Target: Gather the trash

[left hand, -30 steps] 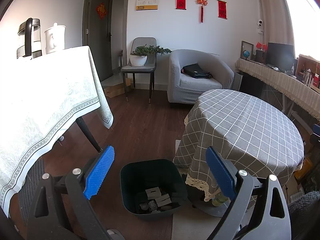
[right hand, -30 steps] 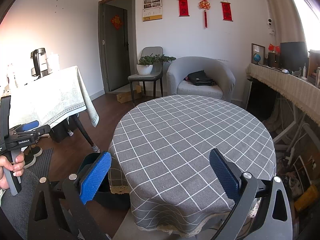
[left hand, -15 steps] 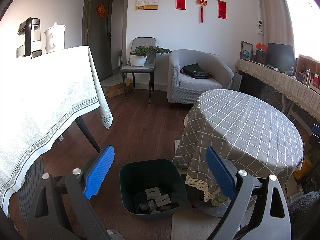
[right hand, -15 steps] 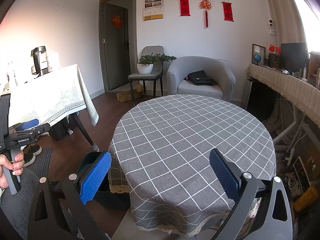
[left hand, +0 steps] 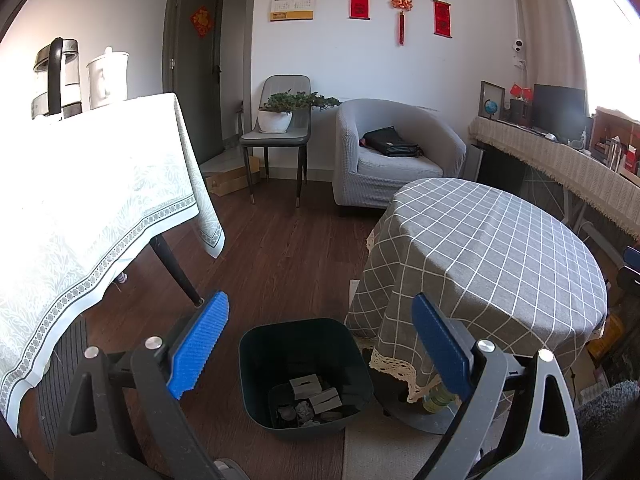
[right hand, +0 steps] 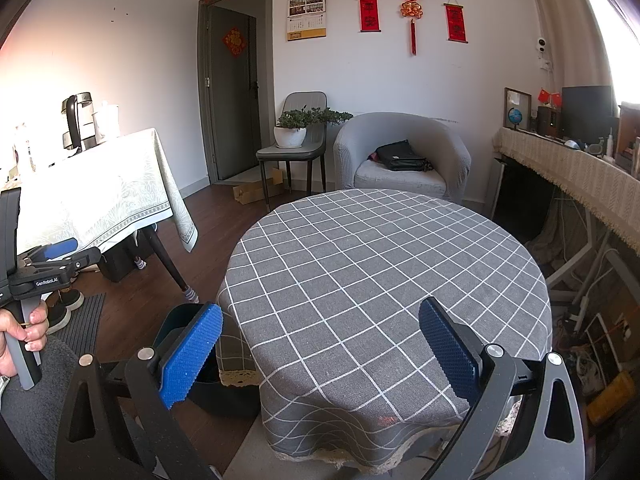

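A dark green bin (left hand: 256,364) stands on the wooden floor beside the round table, with several scraps of trash (left hand: 310,398) lying in its bottom. My left gripper (left hand: 320,338) hovers above the bin, open and holding nothing. My right gripper (right hand: 320,354) hangs open over the near edge of the round table (right hand: 384,264), which wears a grey checked cloth. In the right wrist view the bin (right hand: 176,326) peeks out left of the table, and a hand (right hand: 20,332) holds the left gripper's handle at the far left.
A rectangular table (left hand: 80,208) with a pale cloth, a kettle (left hand: 56,76) and a white jug stands at left. A chair with a potted plant (left hand: 280,116), a grey armchair (left hand: 392,160) and a long sideboard (left hand: 568,168) line the back and right. Dark mat (left hand: 66,380) at the left.
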Demonstrator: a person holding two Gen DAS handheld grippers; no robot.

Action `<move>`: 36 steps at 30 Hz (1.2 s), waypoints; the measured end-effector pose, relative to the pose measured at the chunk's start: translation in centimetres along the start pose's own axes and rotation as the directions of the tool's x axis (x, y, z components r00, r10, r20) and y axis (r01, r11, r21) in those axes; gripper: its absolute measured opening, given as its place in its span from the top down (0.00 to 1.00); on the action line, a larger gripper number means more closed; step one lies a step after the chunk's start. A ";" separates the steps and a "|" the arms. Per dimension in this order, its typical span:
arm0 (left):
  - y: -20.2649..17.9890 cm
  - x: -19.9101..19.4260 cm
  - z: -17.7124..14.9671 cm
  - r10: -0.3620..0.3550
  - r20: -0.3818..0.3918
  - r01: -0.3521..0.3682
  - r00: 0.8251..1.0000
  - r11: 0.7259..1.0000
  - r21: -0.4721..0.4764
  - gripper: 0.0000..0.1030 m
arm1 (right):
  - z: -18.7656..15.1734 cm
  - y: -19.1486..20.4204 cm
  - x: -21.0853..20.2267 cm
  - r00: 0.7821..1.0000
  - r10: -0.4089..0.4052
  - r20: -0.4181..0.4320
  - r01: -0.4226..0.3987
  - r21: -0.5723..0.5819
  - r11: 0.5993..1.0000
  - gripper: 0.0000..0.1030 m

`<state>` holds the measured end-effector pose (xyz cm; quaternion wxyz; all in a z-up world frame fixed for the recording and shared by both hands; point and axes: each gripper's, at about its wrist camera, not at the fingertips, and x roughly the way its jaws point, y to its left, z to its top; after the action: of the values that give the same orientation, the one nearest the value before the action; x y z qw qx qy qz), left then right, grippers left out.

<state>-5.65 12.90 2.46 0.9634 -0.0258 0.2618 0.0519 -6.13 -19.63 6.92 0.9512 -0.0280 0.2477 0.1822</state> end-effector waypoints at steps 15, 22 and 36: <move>-0.2 -0.1 -0.1 -0.005 -0.001 0.005 1.000 1.000 0.003 0.08 | -0.3 -0.1 0.0 1.000 0.001 0.000 -0.001 0.006 1.000 0.03; 0.1 -0.1 0.1 -0.008 -0.003 0.008 1.000 1.000 0.005 0.08 | -0.2 -0.1 0.0 1.000 0.001 -0.001 -0.001 0.005 1.000 0.03; -0.2 0.1 -0.1 0.004 -0.008 -0.004 1.000 1.000 0.030 0.06 | -0.2 -0.2 0.1 1.000 0.001 -0.003 -0.001 0.004 1.000 0.03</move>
<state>-5.54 12.70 2.32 0.9626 -0.0110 0.2663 0.0497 -6.13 -19.81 6.69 0.9508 -0.0262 0.2493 0.1820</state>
